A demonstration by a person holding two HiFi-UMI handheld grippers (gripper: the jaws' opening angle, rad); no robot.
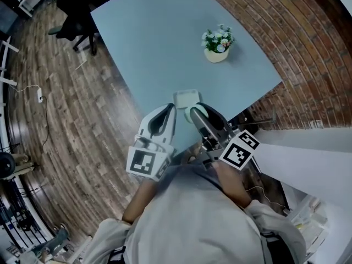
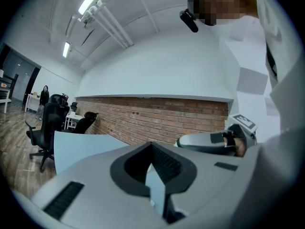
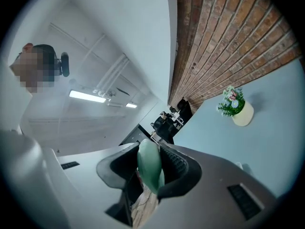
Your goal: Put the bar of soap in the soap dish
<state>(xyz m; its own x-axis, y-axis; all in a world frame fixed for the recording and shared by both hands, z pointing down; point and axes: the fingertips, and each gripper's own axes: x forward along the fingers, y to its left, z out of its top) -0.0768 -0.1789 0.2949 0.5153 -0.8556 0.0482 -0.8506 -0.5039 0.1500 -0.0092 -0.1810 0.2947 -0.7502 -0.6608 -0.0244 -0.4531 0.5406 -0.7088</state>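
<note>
Green soap bar (image 3: 149, 168) clamped in right hand-held gripper (image 3: 153, 147); left hand-held gripper (image 2: 152, 144) closed, empty.

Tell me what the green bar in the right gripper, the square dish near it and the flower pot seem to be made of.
The bar of soap: pale green, smooth, rounded, softly waxy sheen, so likely soap.
The soap dish: whitish, plain and dull; plastic or ceramic, too small to tell.
The pot: cream, smooth, rounded; glazed ceramic or plastic, can't say which.
</note>
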